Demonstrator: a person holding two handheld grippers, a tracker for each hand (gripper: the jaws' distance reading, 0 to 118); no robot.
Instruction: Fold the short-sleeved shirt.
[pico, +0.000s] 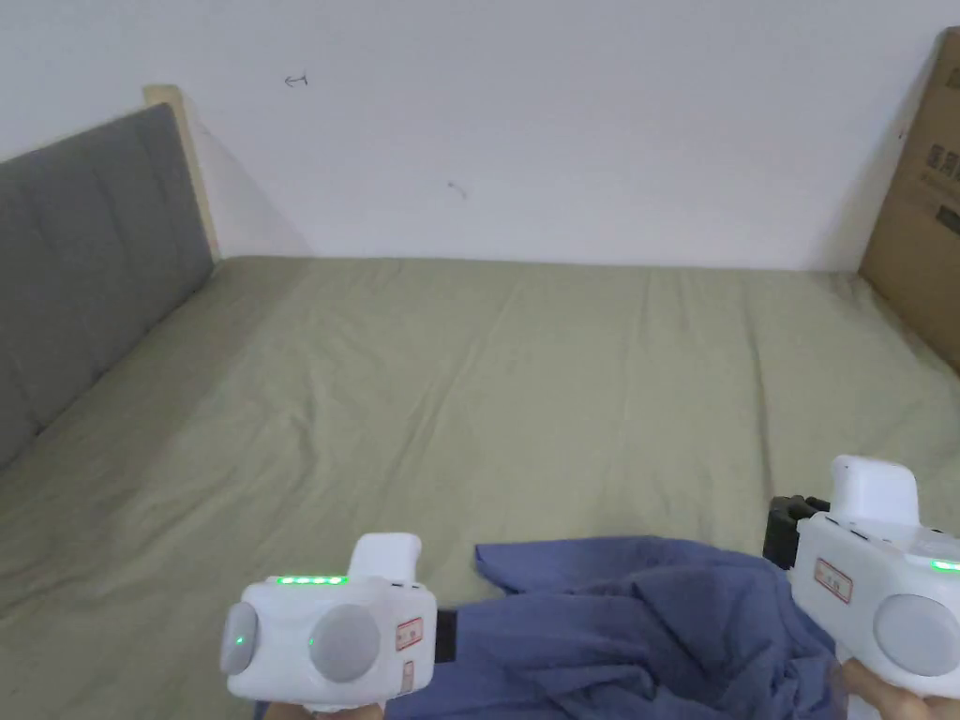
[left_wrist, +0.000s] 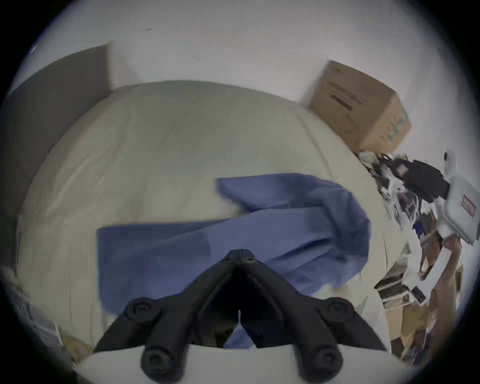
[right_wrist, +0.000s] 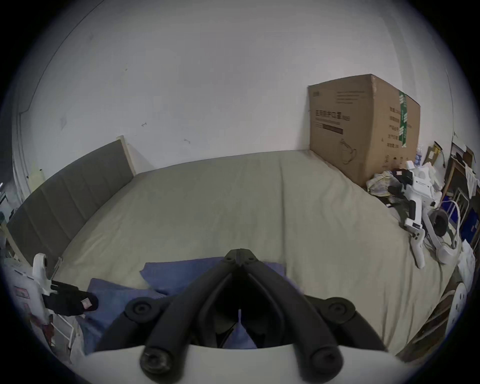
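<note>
A blue short-sleeved shirt (pico: 637, 628) lies crumpled on the near edge of the bed, with one flap sticking out toward the wall. My left gripper (pico: 447, 637) sits at the shirt's left edge. In the left gripper view its jaws (left_wrist: 240, 256) are pressed together over the shirt (left_wrist: 285, 233), with blue cloth showing under them. My right gripper (pico: 780, 530) is at the shirt's right edge. Its jaws (right_wrist: 240, 256) are also together, with the shirt (right_wrist: 176, 272) around and below the tips. Each gripper view shows the other gripper (left_wrist: 415, 179) (right_wrist: 78, 301) farther off.
The olive bed sheet (pico: 516, 394) stretches wide and flat beyond the shirt up to the white wall. A grey headboard (pico: 84, 253) bounds the left side. A big cardboard box (pico: 923, 206) stands at the right. Loose white devices and clutter (right_wrist: 415, 207) lie at the bed's right edge.
</note>
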